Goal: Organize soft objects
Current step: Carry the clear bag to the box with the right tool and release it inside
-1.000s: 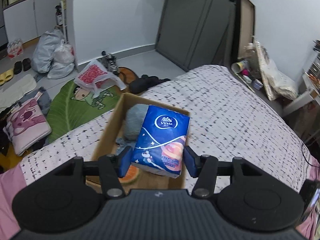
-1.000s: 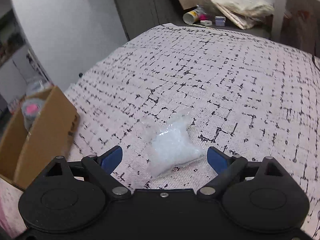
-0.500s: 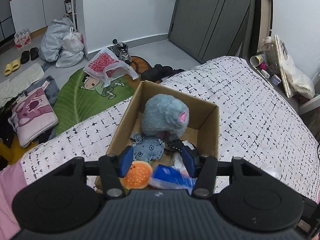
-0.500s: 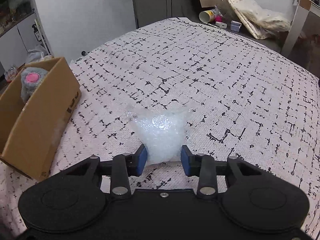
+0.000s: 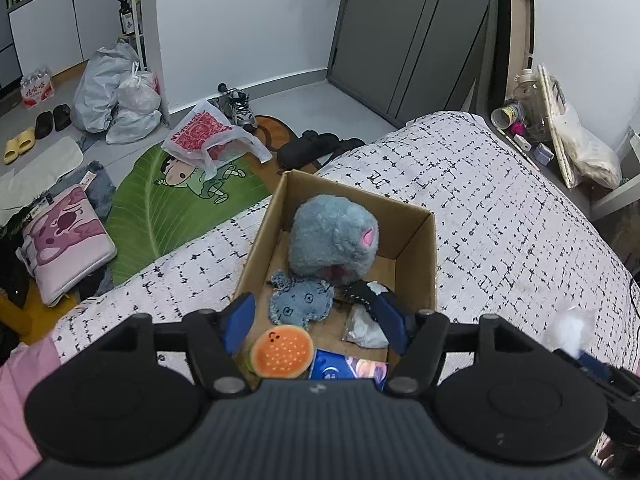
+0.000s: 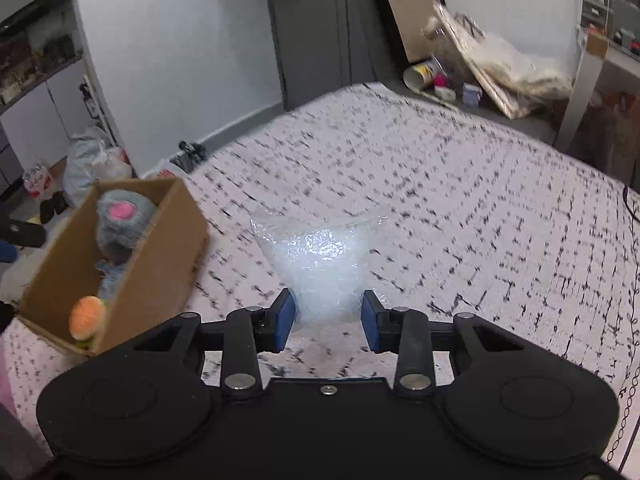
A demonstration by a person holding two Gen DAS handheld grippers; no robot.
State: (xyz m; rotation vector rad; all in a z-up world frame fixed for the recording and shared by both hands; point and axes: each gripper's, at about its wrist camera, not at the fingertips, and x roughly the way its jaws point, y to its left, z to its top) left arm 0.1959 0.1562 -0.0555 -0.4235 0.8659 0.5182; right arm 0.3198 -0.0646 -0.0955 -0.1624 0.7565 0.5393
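A cardboard box [image 5: 416, 248] stands on the bed and holds a grey plush [image 5: 332, 240], a denim toy [image 5: 300, 300], an orange burger toy [image 5: 282, 354], a small white bag [image 5: 366, 326] and the blue tissue pack [image 5: 348, 370]. My left gripper [image 5: 316, 328] hovers over the box, its jaws opening, with nothing between them. My right gripper [image 6: 326, 316] is shut on a clear bag of white filling [image 6: 320, 256], lifted off the bedspread to the right of the box [image 6: 160, 264]. That bag [image 5: 570, 330] also shows at the right edge of the left wrist view.
The bed's black-and-white checked cover [image 6: 460, 208] stretches right of the box. On the floor lie a green leaf rug [image 5: 160, 216], plastic bags [image 5: 120, 96], shoes and a pink cushion [image 5: 66, 236]. Clutter stands beyond the bed's far corner [image 5: 552, 136].
The left gripper let the blue tissue pack drop into the box and its jaws widened. The right gripper closed on the clear bag and raised it off the bed.
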